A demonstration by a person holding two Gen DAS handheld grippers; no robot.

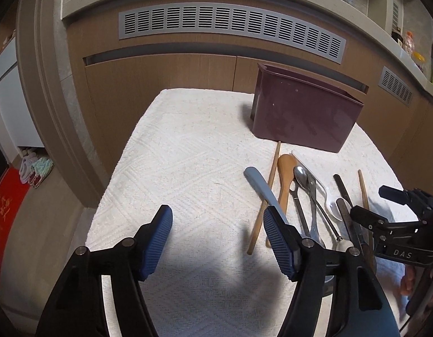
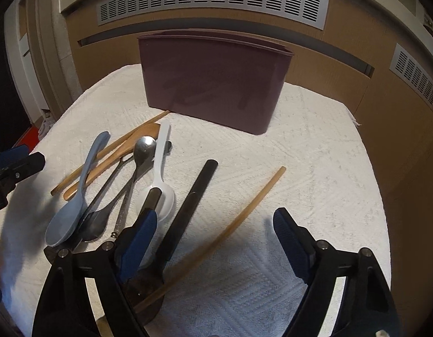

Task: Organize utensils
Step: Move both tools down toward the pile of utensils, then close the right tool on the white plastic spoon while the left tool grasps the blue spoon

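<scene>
While the utensils (image 2: 126,179) lie heaped on the white cloth (image 2: 314,168) before the maroon bin (image 2: 216,84), I judge the wooden chopstick (image 2: 244,210) light, stiff, best pinched mid-shaft. Both my right gripper (image 2: 213,241) and left gripper (image 1: 216,241) gape wide, empty.

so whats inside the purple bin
Cannot tell: both views show only the outer walls of the purple bin and part of its rim, so its inside is hidden. The utensils in view, like the blue spoon, lie on the white cloth.
</scene>
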